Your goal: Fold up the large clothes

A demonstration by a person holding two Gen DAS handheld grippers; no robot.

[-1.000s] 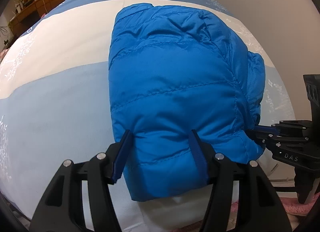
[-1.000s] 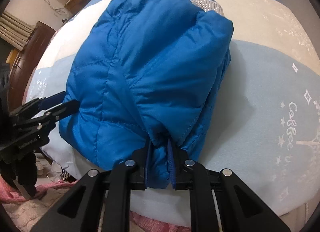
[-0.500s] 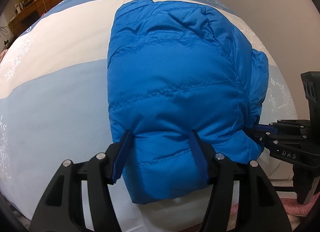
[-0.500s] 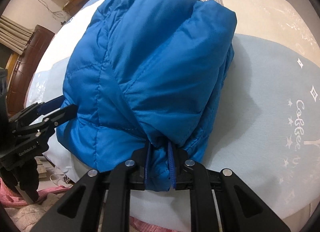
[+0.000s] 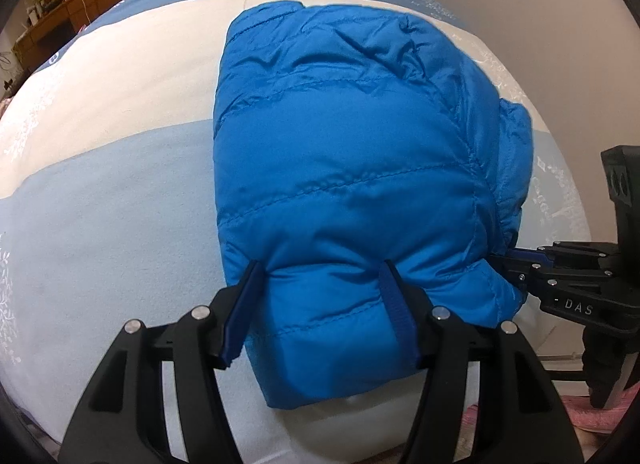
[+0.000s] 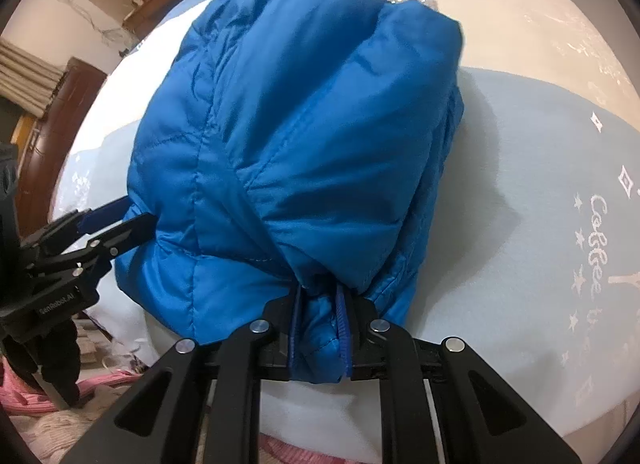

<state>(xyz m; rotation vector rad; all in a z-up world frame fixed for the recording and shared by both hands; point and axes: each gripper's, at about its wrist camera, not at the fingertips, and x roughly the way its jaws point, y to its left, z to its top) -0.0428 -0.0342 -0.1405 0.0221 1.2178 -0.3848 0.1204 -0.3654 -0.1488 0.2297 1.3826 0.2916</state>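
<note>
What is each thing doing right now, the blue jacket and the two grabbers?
Blue puffy jacket: folded into a bundle, lying on the bed.
Left gripper: fingers clamped wide on the jacket's near edge.
Right gripper: fingers pinched narrowly on a bunched corner.

The left gripper [image 5: 320, 296] points steeply down, its two fingers spread wide with puffy cloth bulging between them. The right gripper [image 6: 320, 316] points down too, fingers squeezed close, seemingly pinching a fold.
</note>
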